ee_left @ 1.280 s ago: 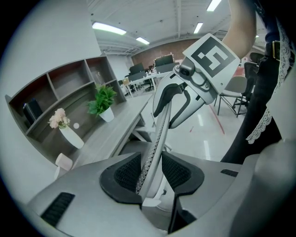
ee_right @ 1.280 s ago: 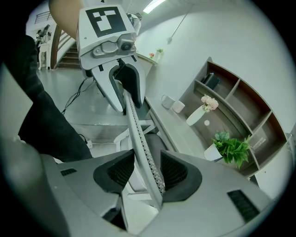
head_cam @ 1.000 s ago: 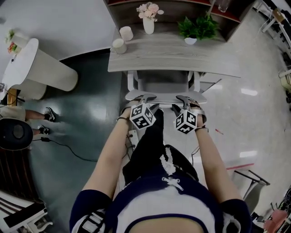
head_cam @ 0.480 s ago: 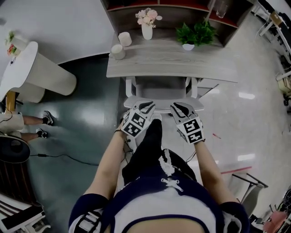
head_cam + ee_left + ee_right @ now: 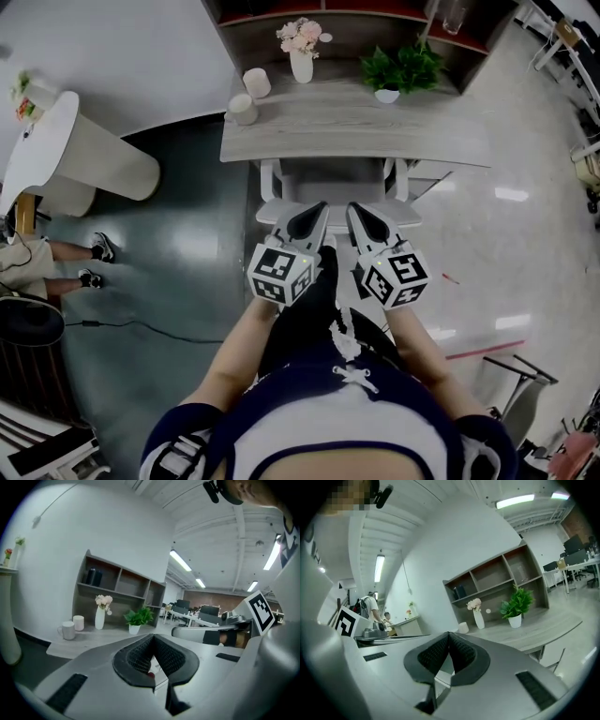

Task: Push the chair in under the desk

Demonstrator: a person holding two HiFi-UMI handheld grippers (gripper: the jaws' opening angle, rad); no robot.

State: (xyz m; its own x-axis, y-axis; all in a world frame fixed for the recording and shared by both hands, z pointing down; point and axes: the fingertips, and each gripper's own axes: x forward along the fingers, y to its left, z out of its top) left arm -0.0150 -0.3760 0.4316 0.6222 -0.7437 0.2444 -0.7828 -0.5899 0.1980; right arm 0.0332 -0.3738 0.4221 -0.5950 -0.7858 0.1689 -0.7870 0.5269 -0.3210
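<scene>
1. My left gripper (image 5: 314,212) and right gripper (image 5: 355,210) are both clenched on nothing. Their jaws have just closed, and both are held over the chair (image 5: 405,213) backrest without gripping it.
2. The chair sits with its seat tucked under the worktop (image 5: 450,141), so the push looks complete. Next: verify no gap remains, then stand clear.
3. On the worktop, left to right: two cups (image 5: 243,108), contents unseen; vase (image 5: 301,64) holding flowers (image 5: 302,30); pot (image 5: 386,95) holding a plant (image 5: 408,61).

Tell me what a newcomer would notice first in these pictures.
The left gripper and right gripper, each with a marker cube, sit side by side at centre, jaws just closed on nothing, over the back of the white chair. That chair stands drawn up to the grey desk, which carries a flower vase and a green plant.
</scene>
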